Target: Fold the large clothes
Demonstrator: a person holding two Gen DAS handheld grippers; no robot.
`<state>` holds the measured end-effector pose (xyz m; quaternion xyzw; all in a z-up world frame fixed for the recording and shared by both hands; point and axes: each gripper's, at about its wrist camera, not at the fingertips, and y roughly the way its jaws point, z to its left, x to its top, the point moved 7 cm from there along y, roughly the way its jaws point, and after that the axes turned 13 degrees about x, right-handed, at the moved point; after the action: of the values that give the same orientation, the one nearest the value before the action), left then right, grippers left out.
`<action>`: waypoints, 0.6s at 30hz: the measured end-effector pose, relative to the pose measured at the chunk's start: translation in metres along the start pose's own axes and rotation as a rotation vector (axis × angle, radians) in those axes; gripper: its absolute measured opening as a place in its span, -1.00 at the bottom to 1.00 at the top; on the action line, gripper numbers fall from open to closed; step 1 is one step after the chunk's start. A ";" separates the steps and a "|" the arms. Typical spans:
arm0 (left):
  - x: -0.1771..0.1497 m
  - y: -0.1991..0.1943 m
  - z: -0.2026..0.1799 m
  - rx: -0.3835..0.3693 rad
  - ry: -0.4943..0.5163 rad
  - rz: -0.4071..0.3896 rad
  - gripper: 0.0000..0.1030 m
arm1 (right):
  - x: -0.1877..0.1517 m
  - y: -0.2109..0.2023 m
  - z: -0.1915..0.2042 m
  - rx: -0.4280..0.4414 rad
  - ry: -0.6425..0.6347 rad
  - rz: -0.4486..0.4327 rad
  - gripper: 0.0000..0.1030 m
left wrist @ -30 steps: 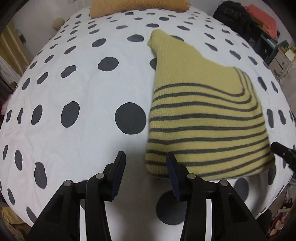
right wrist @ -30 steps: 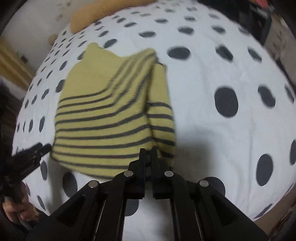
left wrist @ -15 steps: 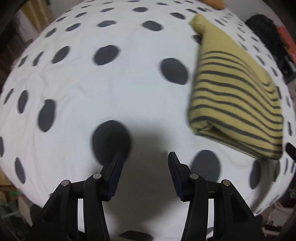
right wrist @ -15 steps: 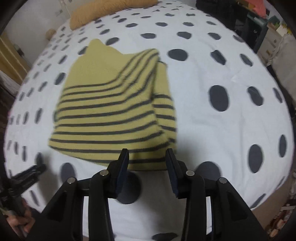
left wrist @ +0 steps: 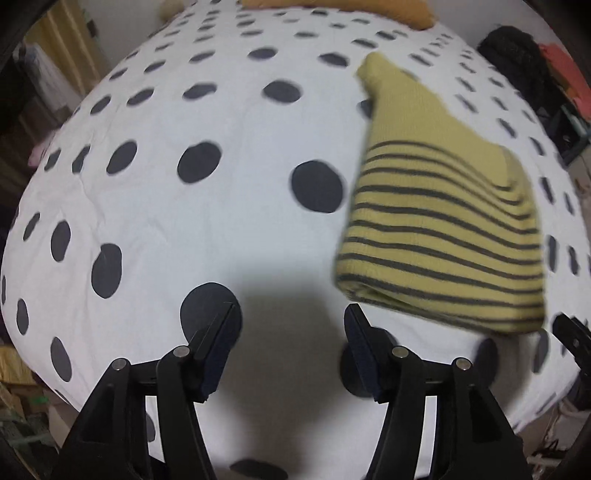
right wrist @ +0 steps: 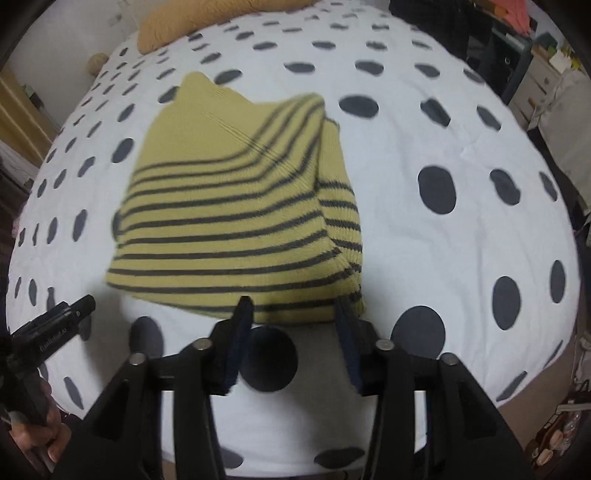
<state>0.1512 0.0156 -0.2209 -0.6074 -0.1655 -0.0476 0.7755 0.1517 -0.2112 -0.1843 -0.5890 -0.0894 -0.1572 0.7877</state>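
The sweater (right wrist: 236,206) is folded into a chunky yellow bundle with dark stripes, lying flat on the spotted bedspread (right wrist: 424,229).

The right gripper (right wrist: 291,314) has just been opening. Its jaws now stand apart with nothing between them, and the sweater's near edge sits right ahead of the fingertips, not pinched.

The left gripper (left wrist: 291,317) has been opening too and holds nothing, just bare bedspread (left wrist: 207,229) and a dark spot ahead of it. From there the sweater (left wrist: 439,221) is ahead and off to the right, clear of the fingers. An orange pillow (right wrist: 173,29) is way beyond, at the far end.
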 end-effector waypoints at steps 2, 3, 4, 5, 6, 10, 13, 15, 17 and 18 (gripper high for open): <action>-0.001 -0.025 -0.007 -0.035 0.019 -0.033 0.33 | 0.001 -0.016 0.015 -0.005 -0.010 -0.023 0.41; 0.002 -0.039 -0.014 -0.049 0.023 -0.051 0.35 | 0.002 -0.024 0.023 -0.018 -0.024 -0.035 0.41; 0.002 -0.052 -0.017 -0.065 0.028 -0.072 0.43 | 0.002 -0.031 0.029 -0.040 -0.042 -0.041 0.41; 0.006 -0.058 -0.017 -0.074 0.033 -0.084 0.52 | 0.003 -0.036 0.036 -0.062 -0.060 -0.048 0.42; 0.007 -0.067 -0.018 -0.075 0.039 -0.100 0.54 | 0.002 -0.041 0.040 -0.074 -0.072 -0.055 0.47; 0.008 -0.088 -0.021 -0.050 0.066 -0.133 0.56 | -0.004 -0.051 0.044 -0.118 -0.084 -0.068 0.51; 0.005 -0.094 -0.021 -0.049 0.068 -0.124 0.56 | -0.007 -0.053 0.044 -0.123 -0.080 -0.058 0.51; 0.004 -0.096 -0.023 -0.046 0.068 -0.120 0.56 | -0.009 -0.054 0.043 -0.134 -0.072 -0.058 0.52; 0.004 -0.096 -0.023 -0.042 0.072 -0.117 0.56 | -0.009 -0.056 0.043 -0.141 -0.073 -0.058 0.52; 0.004 -0.096 -0.024 -0.037 0.073 -0.115 0.56 | -0.009 -0.057 0.043 -0.143 -0.072 -0.058 0.52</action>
<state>0.1335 -0.0313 -0.1360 -0.6091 -0.1710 -0.1170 0.7656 0.1257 -0.1833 -0.1237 -0.6462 -0.1233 -0.1646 0.7349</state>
